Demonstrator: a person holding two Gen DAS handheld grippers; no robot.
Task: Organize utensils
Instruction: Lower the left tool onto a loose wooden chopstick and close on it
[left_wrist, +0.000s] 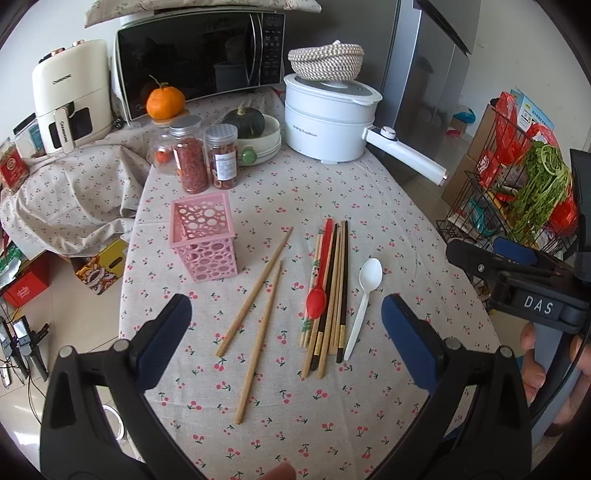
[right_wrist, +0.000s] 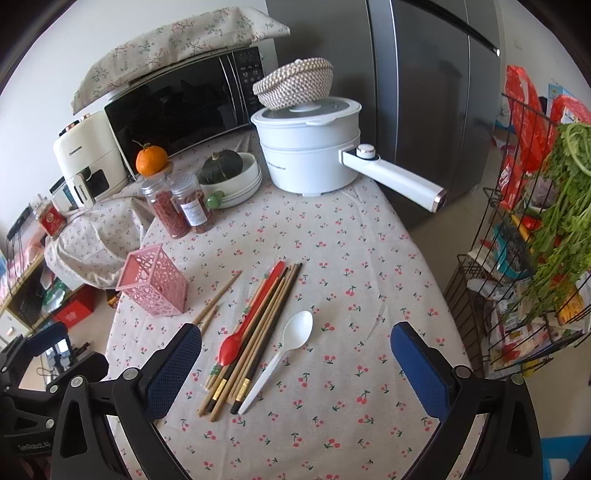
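Observation:
A pink perforated holder (left_wrist: 202, 236) (right_wrist: 153, 284) stands upright and empty on the cherry-print tablecloth. Two loose bamboo chopsticks (left_wrist: 258, 299) (right_wrist: 216, 301) lie to its right. Further right lies a bundle of several chopsticks (left_wrist: 334, 295) (right_wrist: 258, 332) with a red spoon (left_wrist: 317, 301) (right_wrist: 231, 347) on it. A white plastic spoon (left_wrist: 364, 302) (right_wrist: 284, 354) lies beside the bundle. My left gripper (left_wrist: 286, 332) is open and empty above the loose chopsticks. My right gripper (right_wrist: 295, 354) is open and empty over the bundle and white spoon.
At the table's back stand two spice jars (left_wrist: 205, 158), a jar with an orange (left_wrist: 165, 102) on top, a bowl with a squash (left_wrist: 258, 138), a white electric pot (left_wrist: 328, 122) with its handle (left_wrist: 406, 155) jutting right, and a microwave (left_wrist: 199, 55). A wire rack with greens (left_wrist: 524, 192) stands right of the table.

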